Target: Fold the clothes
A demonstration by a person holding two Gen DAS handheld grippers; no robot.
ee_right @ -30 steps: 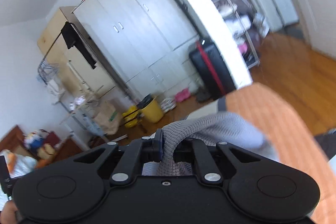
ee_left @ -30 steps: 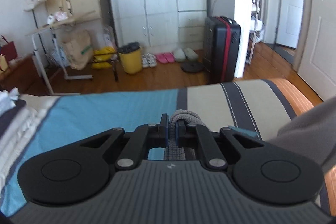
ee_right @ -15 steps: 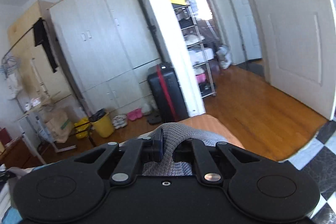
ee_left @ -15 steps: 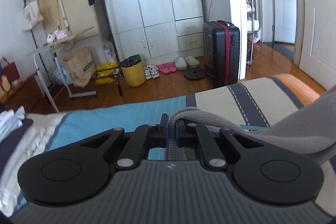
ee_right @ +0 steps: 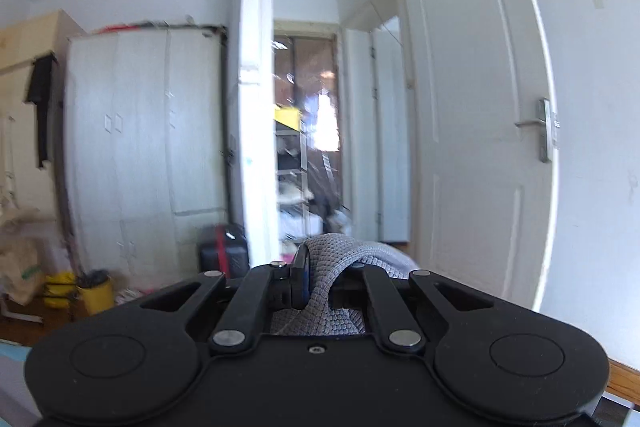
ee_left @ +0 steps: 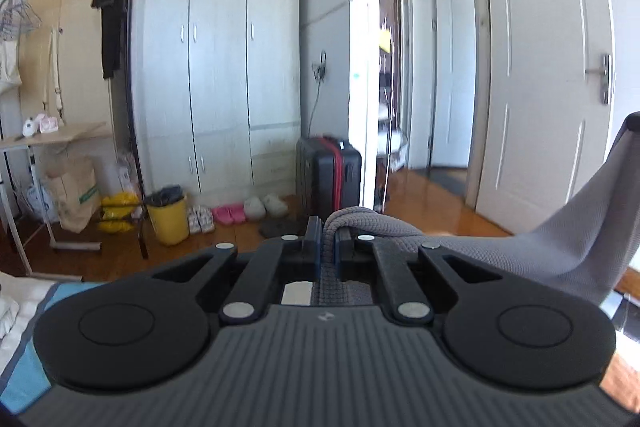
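Note:
A grey knitted garment (ee_left: 560, 251) hangs stretched in the air between both grippers. My left gripper (ee_left: 328, 239) is shut on one bunched edge of it, and the cloth runs off to the right and upward. In the right wrist view my right gripper (ee_right: 320, 275) is shut on another bunched edge of the same grey garment (ee_right: 344, 255). Both grippers point roughly level, toward the wardrobe and the doorway. The lower part of the garment is hidden below the gripper bodies.
The bed with a blue and striped cover (ee_left: 24, 379) lies low at the left. Folded white clothes (ee_left: 12, 303) sit on it. Ahead are a white wardrobe (ee_left: 216, 87), a black suitcase (ee_left: 328, 179), a yellow bin (ee_left: 170, 217), shoes, and an open white door (ee_right: 500, 147).
Both grippers rose and tipped up from the bed, lifting the grey garment into the air. The right wrist view swung from the wardrobe toward the doorway and door.

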